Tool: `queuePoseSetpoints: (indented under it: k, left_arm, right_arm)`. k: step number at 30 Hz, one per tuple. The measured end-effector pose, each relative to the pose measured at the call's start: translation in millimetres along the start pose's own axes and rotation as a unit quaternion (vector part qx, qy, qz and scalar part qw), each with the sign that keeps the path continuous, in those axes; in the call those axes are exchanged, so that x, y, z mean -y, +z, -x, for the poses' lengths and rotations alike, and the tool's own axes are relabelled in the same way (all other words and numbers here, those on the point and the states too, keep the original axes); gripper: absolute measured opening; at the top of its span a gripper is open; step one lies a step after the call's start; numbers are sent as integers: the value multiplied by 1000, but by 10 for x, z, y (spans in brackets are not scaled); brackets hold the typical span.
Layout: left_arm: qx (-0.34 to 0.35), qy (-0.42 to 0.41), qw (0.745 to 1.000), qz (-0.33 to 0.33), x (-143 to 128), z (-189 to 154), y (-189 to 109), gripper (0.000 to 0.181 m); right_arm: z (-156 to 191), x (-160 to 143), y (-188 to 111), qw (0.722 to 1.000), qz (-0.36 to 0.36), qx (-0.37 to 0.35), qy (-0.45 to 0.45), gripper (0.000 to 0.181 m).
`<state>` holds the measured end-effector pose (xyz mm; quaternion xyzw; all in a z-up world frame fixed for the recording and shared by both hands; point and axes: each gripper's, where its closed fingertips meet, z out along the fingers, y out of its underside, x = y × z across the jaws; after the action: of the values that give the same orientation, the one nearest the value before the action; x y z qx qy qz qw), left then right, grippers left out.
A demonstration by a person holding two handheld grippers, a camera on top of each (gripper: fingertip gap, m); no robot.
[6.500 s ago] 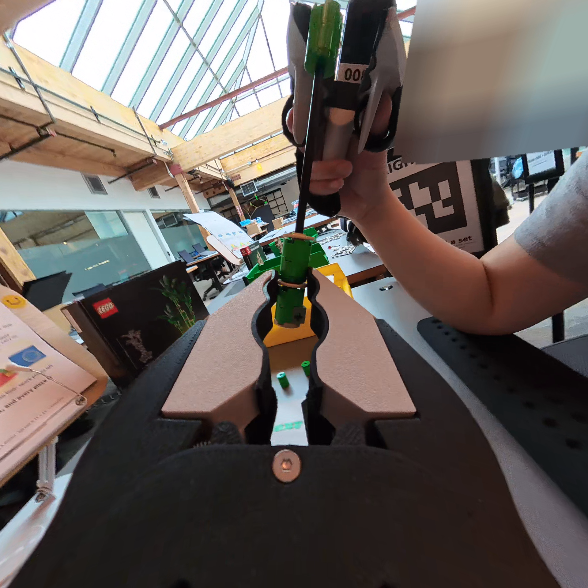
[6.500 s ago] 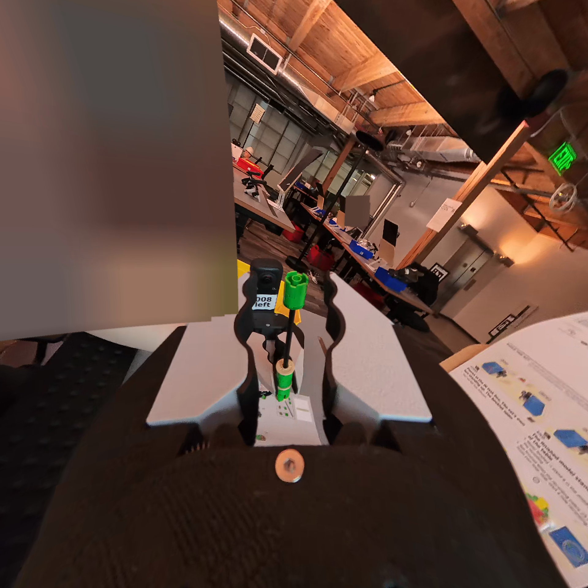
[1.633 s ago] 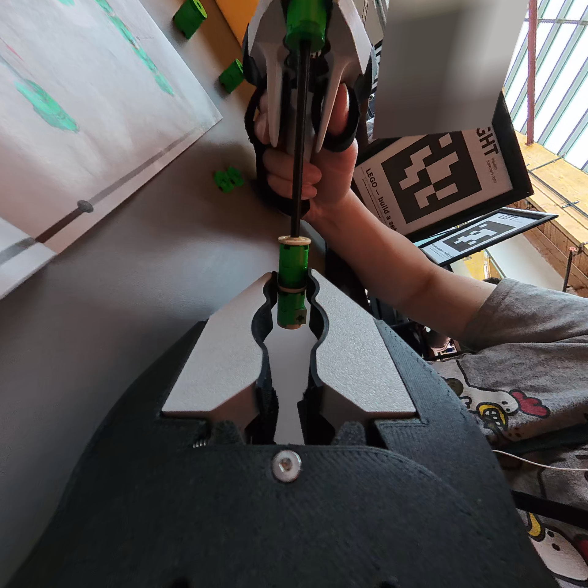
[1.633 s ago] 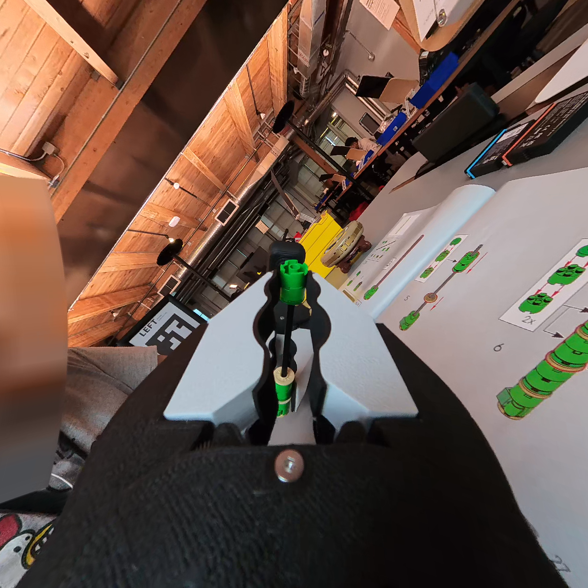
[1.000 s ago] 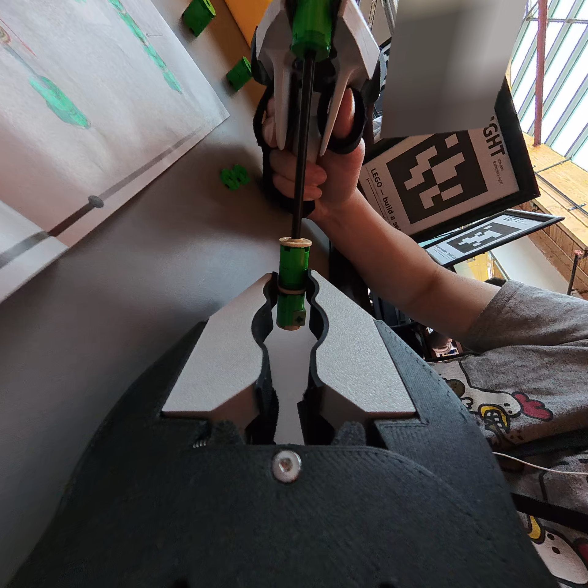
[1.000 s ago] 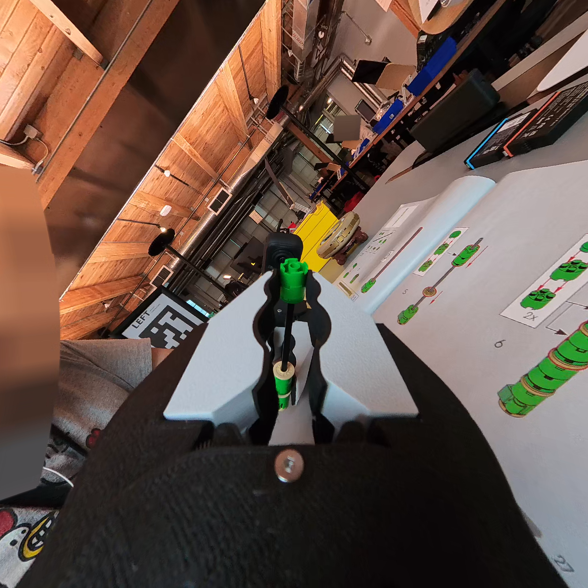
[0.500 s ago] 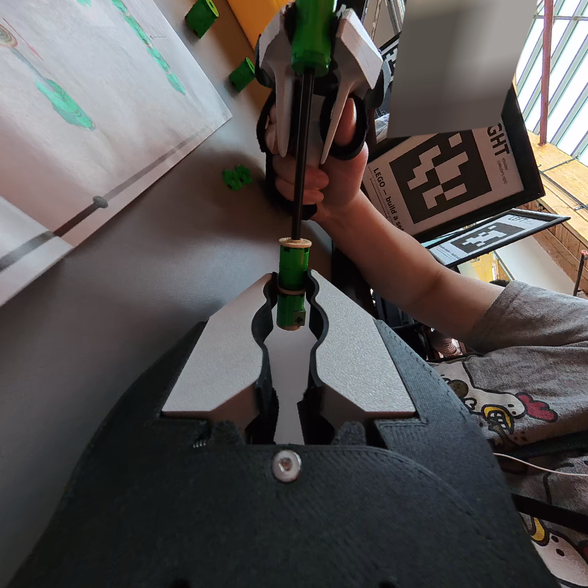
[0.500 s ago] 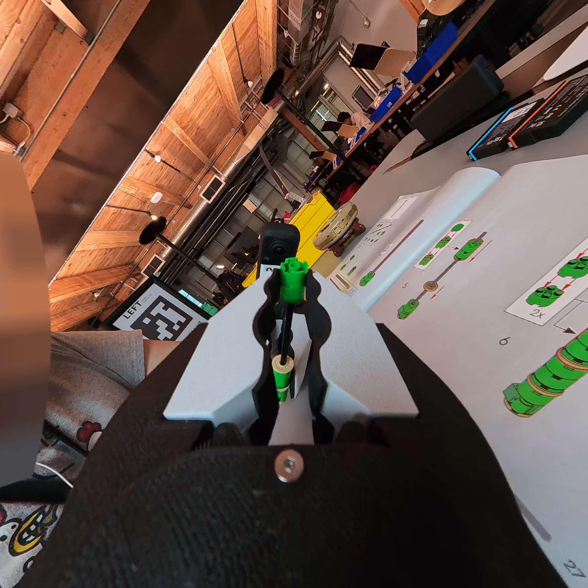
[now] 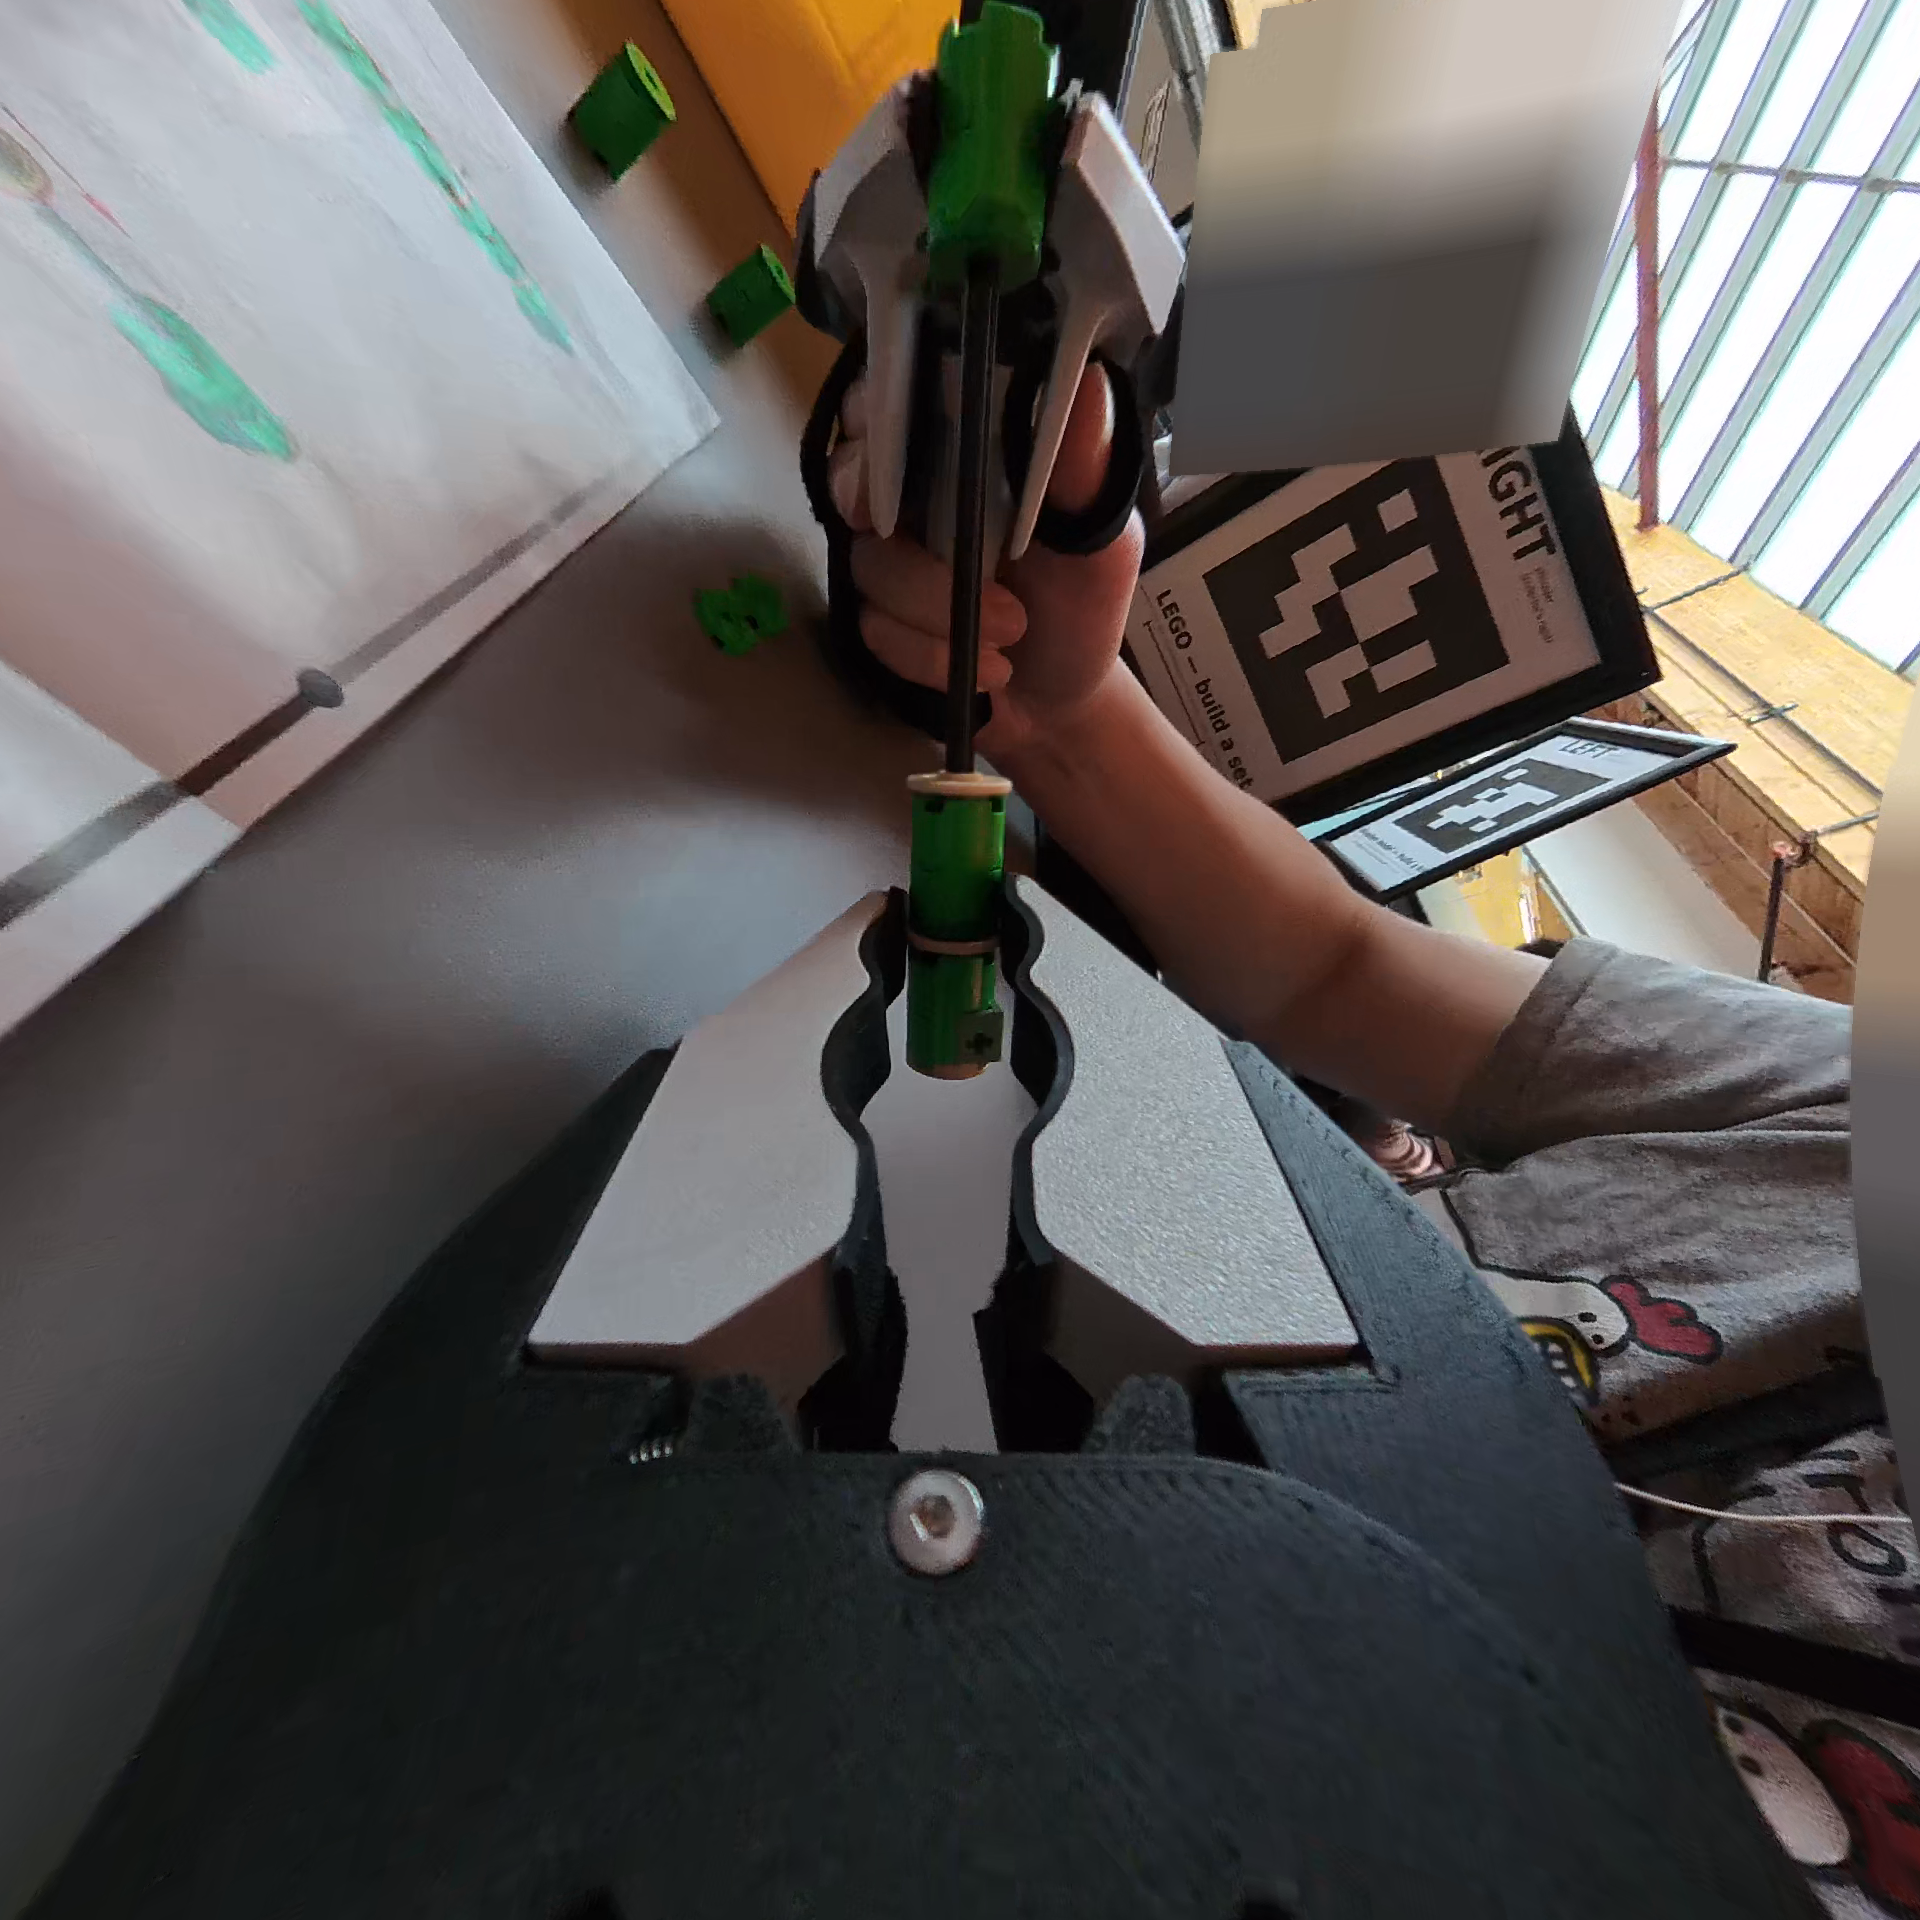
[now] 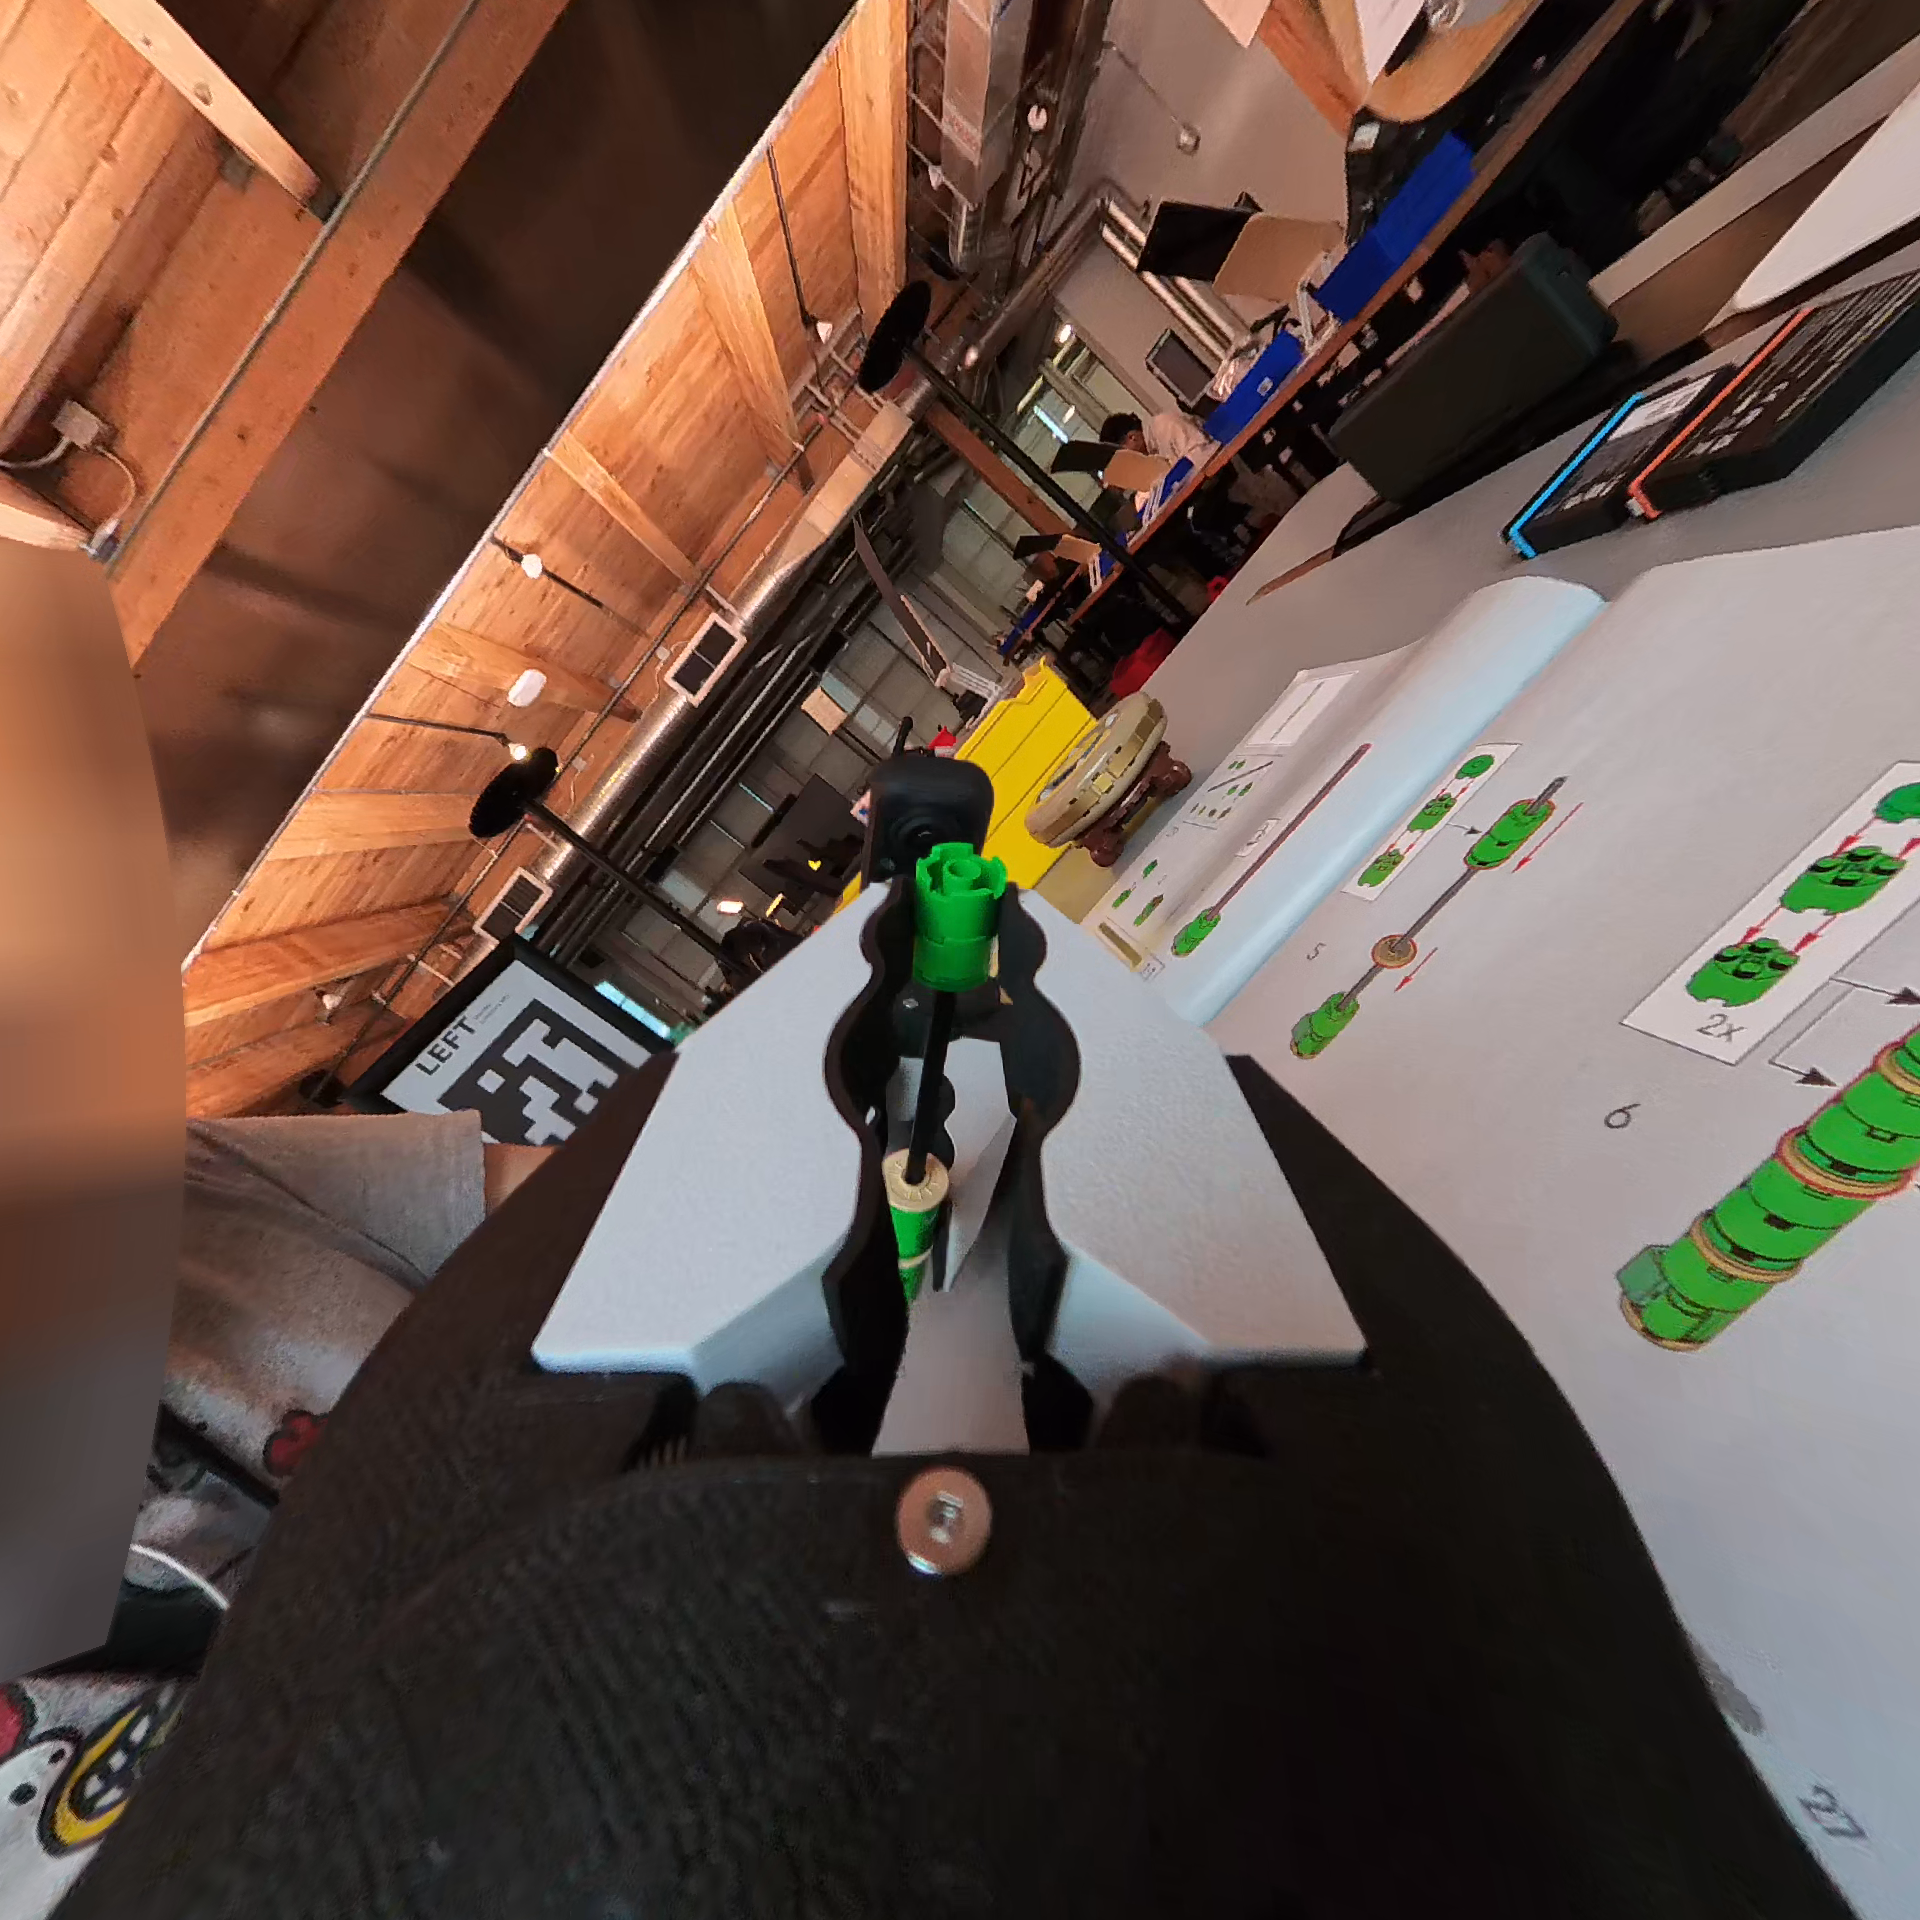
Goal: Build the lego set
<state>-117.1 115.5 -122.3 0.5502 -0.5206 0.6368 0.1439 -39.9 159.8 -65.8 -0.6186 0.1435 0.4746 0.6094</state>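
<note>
My left gripper (image 9: 951,914) is shut on a stack of green round bricks (image 9: 953,935) with tan rings, threaded on a thin black axle (image 9: 971,520). The axle runs straight away to my right gripper (image 9: 982,208), held in a hand, which is shut on a green round brick (image 9: 987,156) at the axle's far end. In the right wrist view my right gripper (image 10: 951,935) clamps that green brick (image 10: 954,930), and the axle (image 10: 930,1081) leads down to the green stack (image 10: 914,1216) held by the left gripper behind it.
An open instruction booklet (image 9: 260,343) lies on the grey table (image 9: 416,935); it also shows in the right wrist view (image 10: 1558,987). Loose green bricks (image 9: 623,99) (image 9: 750,294) (image 9: 740,613) lie by a yellow tray (image 9: 790,73). Framed marker signs (image 9: 1382,613) stand behind the person's arm (image 9: 1247,894).
Both grippers keep their grip. The right gripper with its green brick has come slightly closer along the axle toward the left-held stack, and the view has tilted a little.
</note>
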Motion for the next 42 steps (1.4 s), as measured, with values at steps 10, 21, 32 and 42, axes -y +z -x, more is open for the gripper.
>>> queuePoseSetpoints:
  k: [10,21,32,42]
  left_arm:
    - [-27,-8,999,-17,84,-45,-79,34]
    - [19,62,998,26,-12,-11,-68,36]
    - [37,84,994,54,-108,-1,31,27]
    - [41,118,991,54,-106,-39,33,13]
  right_arm:
    - [-8,52,-23,1000,-12,6,12,13]
    - [-35,194,-106,997,-53,23,56,14]
    - [-44,290,-156,991,-84,44,89,14]
    - [-67,286,-139,991,-82,40,94,14]
